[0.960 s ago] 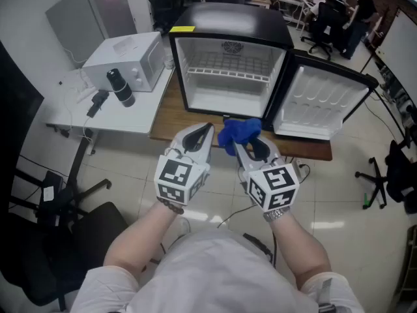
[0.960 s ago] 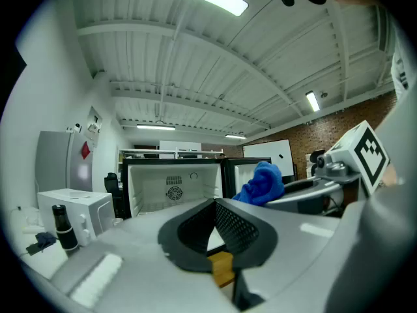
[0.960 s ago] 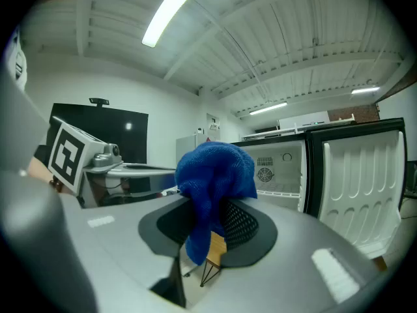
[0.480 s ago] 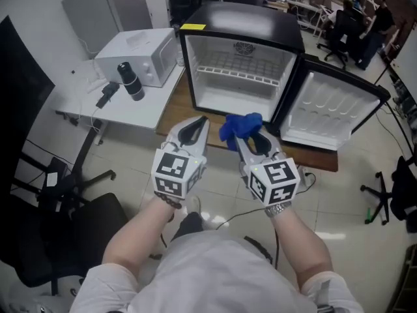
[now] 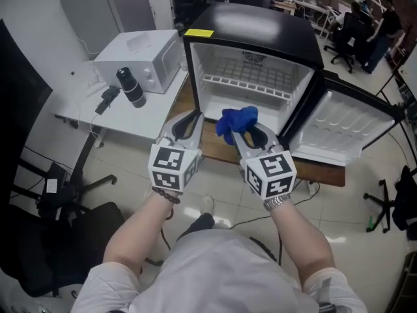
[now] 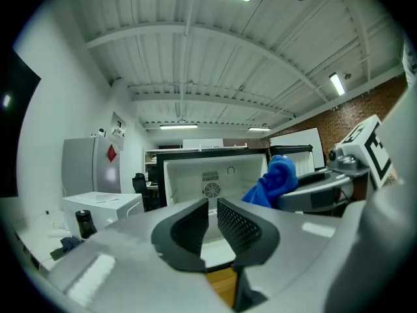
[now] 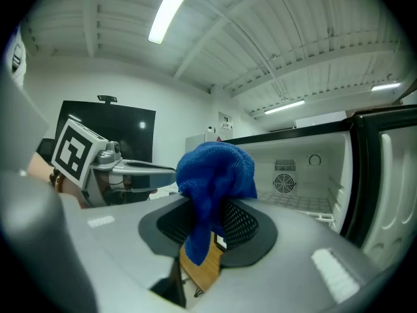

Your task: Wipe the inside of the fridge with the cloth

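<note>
A small black fridge (image 5: pixel 251 28) stands open on a wooden table (image 5: pixel 212 142), its white inside bare but for a wire shelf (image 5: pixel 251 77). My right gripper (image 5: pixel 238 133) is shut on a bunched blue cloth (image 5: pixel 236 121), which sticks up from the jaws just before the fridge's lower front edge. In the right gripper view the cloth (image 7: pixel 215 171) hangs down between the pads. My left gripper (image 5: pixel 194 118) is level beside it; its jaws have just been opening and stand a narrow gap apart, nothing between them (image 6: pixel 212 204).
The fridge door (image 5: pixel 345 132) swings out to the right. A white microwave (image 5: pixel 140 56) and a black bottle (image 5: pixel 130 87) sit on a white table (image 5: pixel 111 117) at the left. A black chair (image 5: pixel 58 240) stands at lower left.
Both grippers and the cloth have come closer to the fridge opening; the cloth now sits at its lower front edge. The left jaws stand slightly apart.
</note>
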{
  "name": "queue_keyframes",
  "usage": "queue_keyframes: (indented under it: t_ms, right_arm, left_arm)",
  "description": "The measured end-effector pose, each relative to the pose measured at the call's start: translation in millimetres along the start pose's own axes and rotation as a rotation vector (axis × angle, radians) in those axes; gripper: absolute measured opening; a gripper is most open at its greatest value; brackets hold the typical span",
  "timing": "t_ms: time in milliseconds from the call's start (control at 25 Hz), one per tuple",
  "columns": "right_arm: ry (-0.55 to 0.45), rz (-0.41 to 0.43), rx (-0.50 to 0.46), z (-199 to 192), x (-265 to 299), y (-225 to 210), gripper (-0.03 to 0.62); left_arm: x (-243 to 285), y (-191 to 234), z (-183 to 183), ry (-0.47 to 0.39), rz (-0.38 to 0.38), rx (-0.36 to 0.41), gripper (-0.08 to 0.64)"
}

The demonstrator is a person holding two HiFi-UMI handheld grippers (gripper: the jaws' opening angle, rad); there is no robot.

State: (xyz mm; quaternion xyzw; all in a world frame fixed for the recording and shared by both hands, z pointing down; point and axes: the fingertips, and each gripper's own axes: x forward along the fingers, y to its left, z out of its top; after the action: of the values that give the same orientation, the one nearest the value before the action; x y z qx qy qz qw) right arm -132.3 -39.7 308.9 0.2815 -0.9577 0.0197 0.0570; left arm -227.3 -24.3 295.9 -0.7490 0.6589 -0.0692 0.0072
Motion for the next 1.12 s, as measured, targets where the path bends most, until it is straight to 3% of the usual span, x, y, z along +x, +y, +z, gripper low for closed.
queue_keyframes:
  t_ms: [560, 1120]
  right_arm:
    - [0.057, 0.052, -0.097, 8, 171, -41, 0.106]
    - [0.068, 0.081, -0.152, 8, 257, -56, 0.106]
  left_arm:
    - [105, 114, -21, 0.064, 0.010, -0.011, 0.062]
    - [162, 145, -25, 0.057, -0.077, 0.022, 0.084]
